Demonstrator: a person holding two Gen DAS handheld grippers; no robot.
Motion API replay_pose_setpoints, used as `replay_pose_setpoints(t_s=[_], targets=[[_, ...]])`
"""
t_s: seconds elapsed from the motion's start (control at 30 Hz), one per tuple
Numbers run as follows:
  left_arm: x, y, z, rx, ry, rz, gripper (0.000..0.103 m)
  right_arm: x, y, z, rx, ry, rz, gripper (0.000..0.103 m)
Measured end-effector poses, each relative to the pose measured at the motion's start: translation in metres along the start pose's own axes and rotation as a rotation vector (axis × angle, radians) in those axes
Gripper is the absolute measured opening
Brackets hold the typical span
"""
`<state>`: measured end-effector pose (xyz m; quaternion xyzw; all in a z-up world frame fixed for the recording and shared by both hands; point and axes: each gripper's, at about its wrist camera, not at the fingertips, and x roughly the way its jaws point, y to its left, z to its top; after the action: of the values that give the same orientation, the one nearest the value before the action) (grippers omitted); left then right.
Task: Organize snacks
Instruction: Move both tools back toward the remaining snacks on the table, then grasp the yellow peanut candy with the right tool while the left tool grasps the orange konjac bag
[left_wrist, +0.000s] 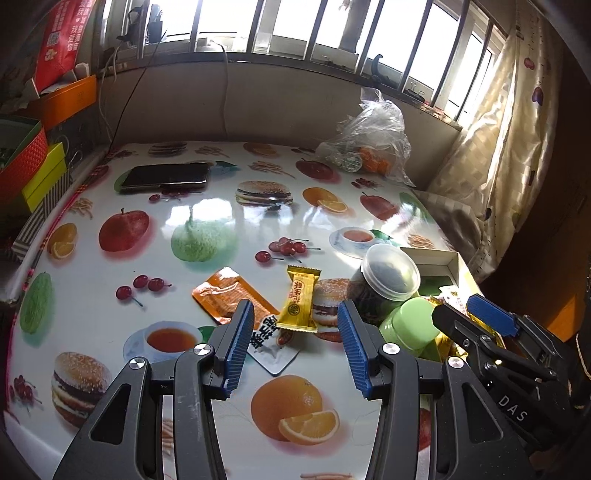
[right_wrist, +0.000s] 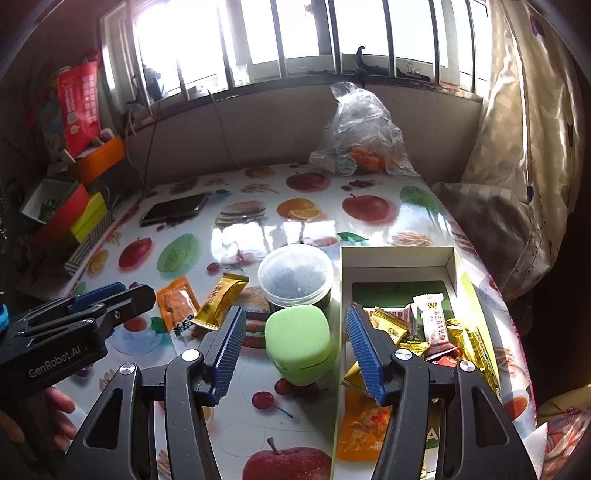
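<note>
A yellow snack pack (left_wrist: 299, 299) lies on the fruit-print table, beside an orange packet (left_wrist: 225, 293) and a white packet with black print (left_wrist: 271, 343). My left gripper (left_wrist: 294, 319) hovers open above them with nothing between its fingers. A dark jar with a clear lid (right_wrist: 295, 275) and a green lidded container (right_wrist: 297, 343) stand next to a white box (right_wrist: 399, 254) that holds several wrapped snacks (right_wrist: 436, 325). My right gripper (right_wrist: 296, 316) is open over the green container, not touching it. Each gripper shows in the other's view: right (left_wrist: 467, 310), left (right_wrist: 122, 291).
A phone (left_wrist: 166, 177) lies at the far left of the table and a clear plastic bag (left_wrist: 369, 147) sits at the back. Coloured boxes (left_wrist: 37, 170) stack beyond the left edge. A curtain (left_wrist: 509, 147) hangs at the right. A hand (right_wrist: 59, 406) holds the left gripper.
</note>
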<state>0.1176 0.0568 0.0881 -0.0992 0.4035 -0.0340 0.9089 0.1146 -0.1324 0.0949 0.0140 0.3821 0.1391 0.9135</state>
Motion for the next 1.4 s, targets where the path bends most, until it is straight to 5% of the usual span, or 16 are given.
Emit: replay_pose_setpoints(t_s=[0.4,1.07,1.27,1.4], targets=[[0.018,0.071,-0.015,-0.133,0.047,0.080,0.048,0.059,0.059,0.010,-0.055,0.089,0.028,0.057],[0.032,0.099,-0.027,-0.190,0.082,0.072,0.048,0.123,0.094,0.014,-0.107,0.173,0.019,0.056],[0.035,0.104,-0.029,-0.196,0.090,0.071,0.048,0.142,0.101,0.010,-0.136,0.217,-0.038,0.050],[0.036,0.108,-0.030,-0.206,0.095,0.076,0.048,0.151,0.103,0.007,-0.148,0.233,-0.052,0.034]])
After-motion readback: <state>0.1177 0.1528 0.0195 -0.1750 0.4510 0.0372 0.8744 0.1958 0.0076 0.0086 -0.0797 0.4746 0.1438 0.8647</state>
